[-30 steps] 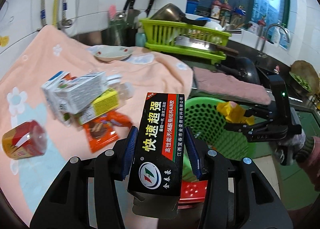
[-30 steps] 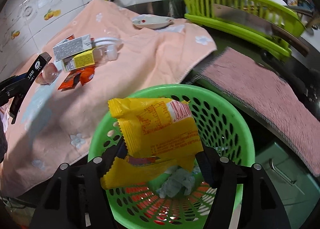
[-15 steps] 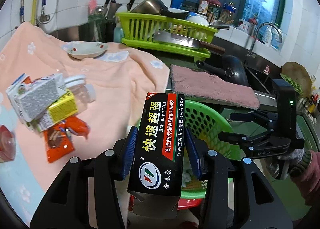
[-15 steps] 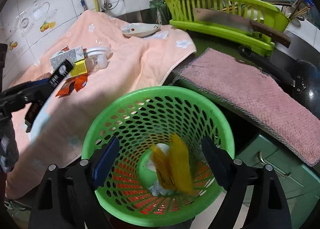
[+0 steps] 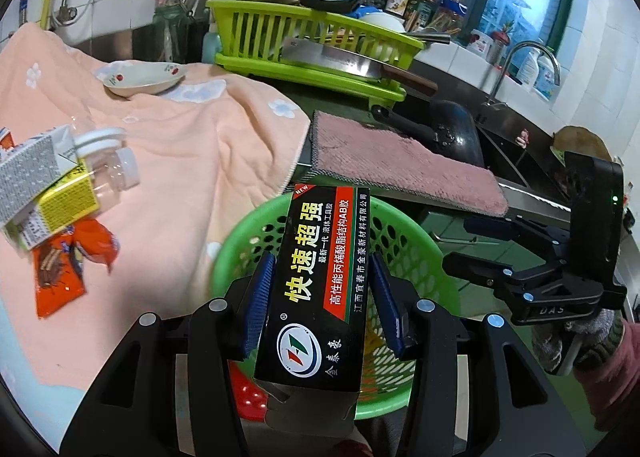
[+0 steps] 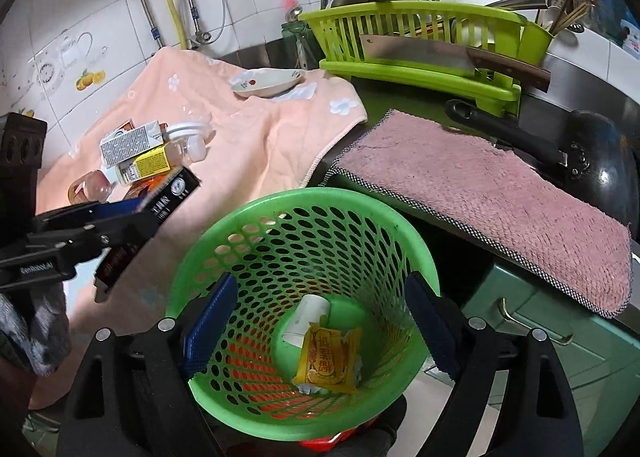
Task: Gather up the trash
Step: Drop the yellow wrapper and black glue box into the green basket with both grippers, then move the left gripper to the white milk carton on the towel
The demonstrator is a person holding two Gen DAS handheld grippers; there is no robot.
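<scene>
The left claw (image 5: 320, 309) squeezes a long black glue box (image 5: 320, 281) between its two blue pads, so the box cannot slip while it is carried. The box is held near its lower half, and its top end sticks out ahead of the claw. Its long side runs straight forward along the fingers, pointing up and away in the left claw's view, with the printed face turned toward the camera. Just past the claw and below the box sits the green basket (image 5: 408, 253), which looks like the place for the trash, so the box seems to be held there ready to drop in. The right claw (image 6: 320, 321) is open wide with nothing between its pads. It hangs right over the green basket, and down below it at the bottom lie a yellow wrapper (image 6: 328, 357) and a white cup (image 6: 308, 317). More trash waits far off to the left of both claws on the peach towel (image 5: 192, 161): some small boxes (image 5: 44, 185), a clear bottle (image 5: 112, 173) and an orange wrapper (image 5: 64, 261).
</scene>
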